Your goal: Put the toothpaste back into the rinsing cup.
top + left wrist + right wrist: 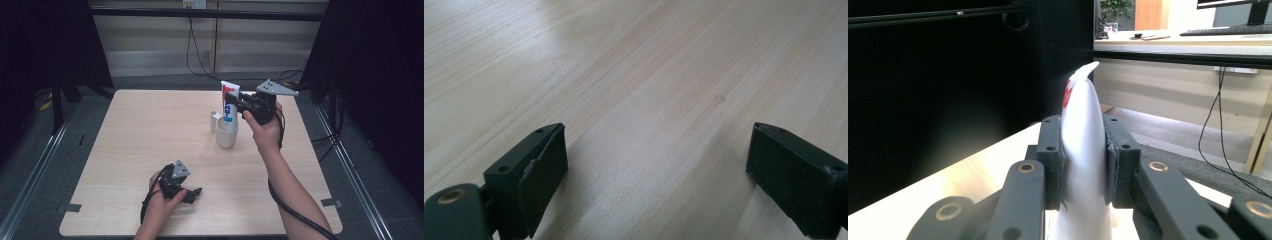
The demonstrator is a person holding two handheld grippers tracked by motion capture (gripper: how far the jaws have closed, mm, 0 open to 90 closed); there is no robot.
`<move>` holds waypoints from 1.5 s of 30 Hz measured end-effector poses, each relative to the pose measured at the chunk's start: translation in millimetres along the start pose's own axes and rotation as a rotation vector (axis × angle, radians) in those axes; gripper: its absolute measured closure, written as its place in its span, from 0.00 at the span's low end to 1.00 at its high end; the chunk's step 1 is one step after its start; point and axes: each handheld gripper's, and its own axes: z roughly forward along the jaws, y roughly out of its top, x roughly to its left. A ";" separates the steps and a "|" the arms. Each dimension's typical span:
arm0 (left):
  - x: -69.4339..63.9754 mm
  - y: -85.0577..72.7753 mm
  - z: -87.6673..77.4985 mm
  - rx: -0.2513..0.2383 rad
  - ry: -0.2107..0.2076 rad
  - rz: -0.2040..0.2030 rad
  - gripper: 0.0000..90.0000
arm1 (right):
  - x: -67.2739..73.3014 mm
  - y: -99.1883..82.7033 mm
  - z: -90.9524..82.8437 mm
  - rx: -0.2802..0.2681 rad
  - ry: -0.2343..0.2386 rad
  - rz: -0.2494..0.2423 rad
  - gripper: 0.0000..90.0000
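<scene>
A white toothpaste tube with red and blue print stands upright, its lower end inside a white cup near the middle right of the wooden table. My right gripper is shut on the tube's upper half from the right. In the right gripper view the tube rises between both pads, which press on its sides. My left gripper rests low near the table's front edge, open. Its jaws stand wide apart over bare wood with nothing between them.
A small white cap-like piece stands just left of the cup. Black curtains flank the table on both sides. Cables hang by the far wall, and the right gripper's cable trails along the forearm.
</scene>
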 end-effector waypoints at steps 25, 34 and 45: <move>-0.3 -0.2 -0.3 0.000 -0.001 0.000 0.10 | -25.1 -23.2 26.7 0.026 -0.099 0.003 0.81; -0.9 -0.6 -0.3 -0.002 -0.006 -0.006 0.10 | -32.5 -31.3 29.7 0.033 -0.128 0.009 0.81; -0.7 -1.0 -1.3 0.007 -0.010 0.004 0.10 | -33.8 -46.8 33.7 0.046 -0.122 0.009 0.81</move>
